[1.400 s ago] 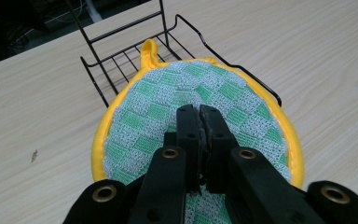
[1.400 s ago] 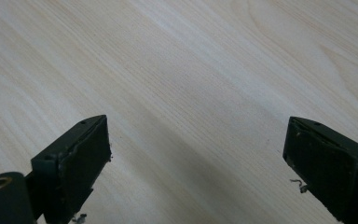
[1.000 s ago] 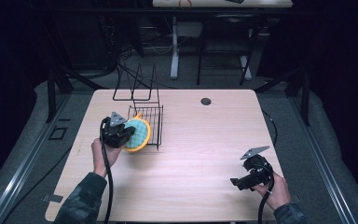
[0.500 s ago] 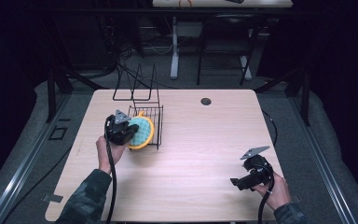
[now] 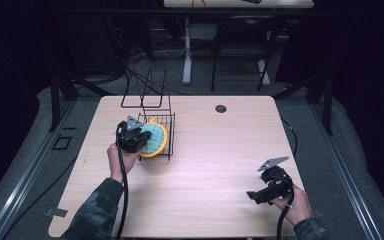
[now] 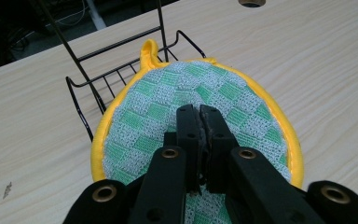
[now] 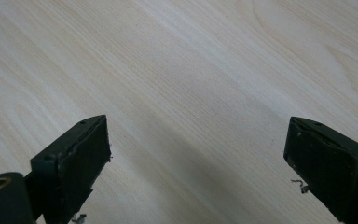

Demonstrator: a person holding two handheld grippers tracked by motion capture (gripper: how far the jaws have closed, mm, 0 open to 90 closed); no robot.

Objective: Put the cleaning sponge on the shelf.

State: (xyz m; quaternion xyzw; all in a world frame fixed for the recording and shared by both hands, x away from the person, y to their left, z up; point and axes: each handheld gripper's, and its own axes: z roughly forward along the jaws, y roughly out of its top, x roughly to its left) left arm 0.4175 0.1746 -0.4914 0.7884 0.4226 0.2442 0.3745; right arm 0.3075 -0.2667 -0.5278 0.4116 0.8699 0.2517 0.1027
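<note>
Right gripper point(image 5: 252, 196) is held wide apart over bare worktop point(image 5: 220, 150), nothing between its jaws. Left gripper point(image 6: 200, 112) is clamped on the pot holder point(image 6: 158, 112) (green checks, yellow rim), which leans at the wire rack point(image 5: 167, 127) beyond.

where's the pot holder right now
In the high view the pot holder is left of centre, pinched in the left tongs at the wire rack.

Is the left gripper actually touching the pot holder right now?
Touching. In the left gripper view the left gripper has its fingers shut together on a pinch of the green-and-yellow pot holder, held over the wire basket.
</note>
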